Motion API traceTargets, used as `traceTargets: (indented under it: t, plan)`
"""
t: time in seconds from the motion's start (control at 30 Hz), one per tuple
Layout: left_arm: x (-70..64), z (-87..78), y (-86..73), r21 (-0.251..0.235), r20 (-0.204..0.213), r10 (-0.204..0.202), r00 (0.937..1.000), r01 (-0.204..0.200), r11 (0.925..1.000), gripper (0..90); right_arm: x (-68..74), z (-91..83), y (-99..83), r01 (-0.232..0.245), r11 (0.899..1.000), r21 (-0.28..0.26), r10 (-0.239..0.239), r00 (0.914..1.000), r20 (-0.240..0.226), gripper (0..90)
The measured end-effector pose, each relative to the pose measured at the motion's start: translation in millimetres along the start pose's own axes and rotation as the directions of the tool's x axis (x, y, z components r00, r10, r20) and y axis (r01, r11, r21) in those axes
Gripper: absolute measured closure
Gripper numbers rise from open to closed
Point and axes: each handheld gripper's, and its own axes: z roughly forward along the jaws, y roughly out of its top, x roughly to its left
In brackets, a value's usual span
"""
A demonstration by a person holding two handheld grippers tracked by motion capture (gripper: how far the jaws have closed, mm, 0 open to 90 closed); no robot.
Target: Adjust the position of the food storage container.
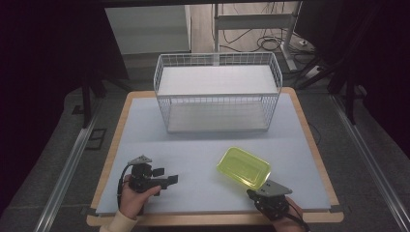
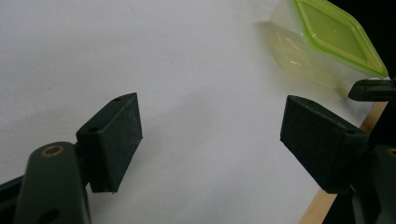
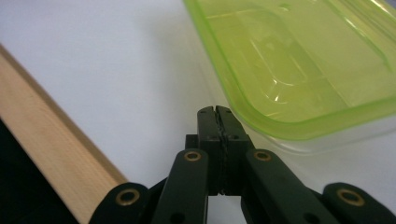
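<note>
Green-lidded clear plastic container (image 1: 244, 167) sits on the grey mat (image 1: 203, 145) at approx 4 o'clock from table centre, tilted, near edge raised toward our right gripper (image 1: 261, 193). Right gripper view: jaws pressed fully together, tips right at the container's (image 3: 299, 70) near rim. No lip visible between the pads, so we read it as closed and empty, touching or just beside the rim; can't confirm contact. Tilt may come from the tips nudging under the edge, that's a guess.

Left gripper (image 1: 164, 181) at approx 7 o'clock, lying low over the mat w/ jaws wide apart, nothing between them. In its own view the jaws point across bare mat toward the container (image 2: 327, 42), off at its 1 o'clock. Looks parked there as standby / ready to brace the far side.

White wire basket (image 1: 217, 92) stands at 12 o'clock, well apart from both grippers, front open toward us, probably the drop target. Wood table edge (image 3: 51, 140) runs just beside the right gripper, so little room to back off.

Next, IMO: open right, re-seat on the rim.
</note>
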Motion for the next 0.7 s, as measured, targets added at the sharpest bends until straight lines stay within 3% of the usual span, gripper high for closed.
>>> traceTargets:
  t: [0.3,0.53,0.7]
  plan:
    - [-0.5,0.4,0.0,0.002,0.001,-0.001,1.0,0.001,1.0,20.1,-24.6,-3.1,-3.8,-0.055,0.998,-0.009,0.055,0.9979,0.034,89.7]
    - [-0.7,0.3,0.0,0.001,0.001,-0.002,1.0,0.002,1.0,20.1,-36.1,-4.7,-6.8,-0.079,0.997,-0.007,0.079,0.996,0.04,89.7]
    - [-0.6,0.0,0.2,-0.002,-0.001,-0.001,1.0,0.001,1.0,20.1,-43.6,-19.1,-14.7,-0.12,0.992,-0.028,0.121,0.9913,0.052,89.7]
